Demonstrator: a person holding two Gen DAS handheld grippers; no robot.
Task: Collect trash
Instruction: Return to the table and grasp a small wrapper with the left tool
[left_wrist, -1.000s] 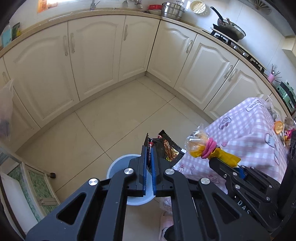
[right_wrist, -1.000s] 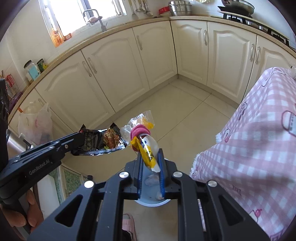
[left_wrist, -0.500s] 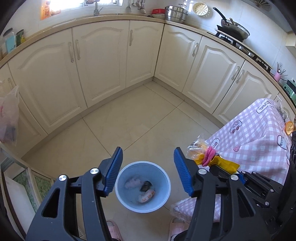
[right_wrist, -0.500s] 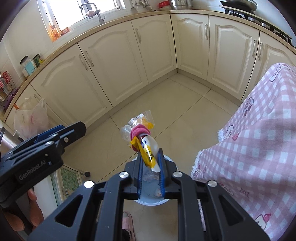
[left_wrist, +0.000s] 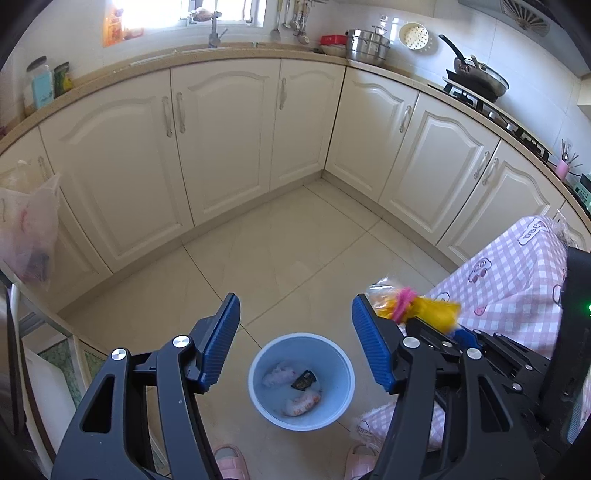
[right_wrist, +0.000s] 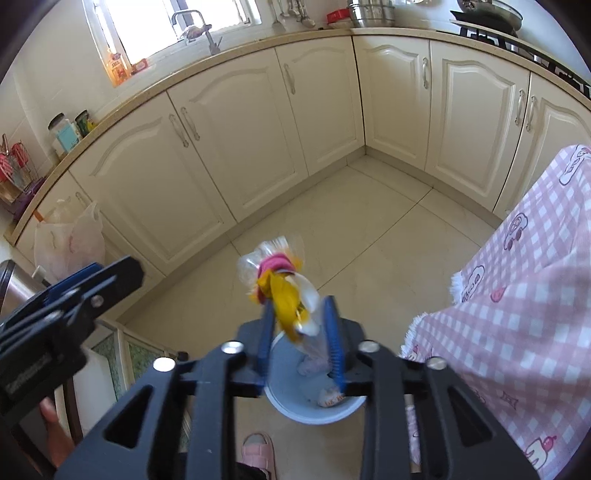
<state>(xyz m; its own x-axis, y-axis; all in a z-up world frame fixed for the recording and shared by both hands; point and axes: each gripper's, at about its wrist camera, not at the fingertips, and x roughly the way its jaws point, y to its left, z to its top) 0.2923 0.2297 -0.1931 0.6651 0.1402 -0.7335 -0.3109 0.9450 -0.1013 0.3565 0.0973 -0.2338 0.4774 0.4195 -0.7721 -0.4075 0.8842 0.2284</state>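
A light-blue bin (left_wrist: 336, 365) stands on the tiled floor, holding a dark snack wrapper (left_wrist: 303, 380) and pale pink wrappers (left_wrist: 301, 404). My left gripper (left_wrist: 295, 302) hangs above it with its jaws opening wide and nothing between them. A clear bag with yellow and pink inside (right_wrist: 284, 291) sits blurred between the jaws of my right gripper (right_wrist: 299, 306). Those jaws are opening, and the pads stand off the bag over the bin (right_wrist: 288, 398). The left wrist view shows that bag (left_wrist: 410, 306) at the right gripper's tip (left_wrist: 436, 328). The left gripper (right_wrist: 107, 277) shows at the left of the right wrist view.
A table with a pink checked cloth (left_wrist: 517, 277) (right_wrist: 517, 295) stands close on the right of the bin. Cream cabinets (left_wrist: 229, 147) run along the far side. A plastic bag (left_wrist: 29, 236) hangs at left. Pink slippers (left_wrist: 229, 461) (right_wrist: 258, 450) are beside the bin.
The left jaws opened and the dark snack wrapper dropped into the bin. The right jaws have parted around the yellow bag, which has tilted and blurred.
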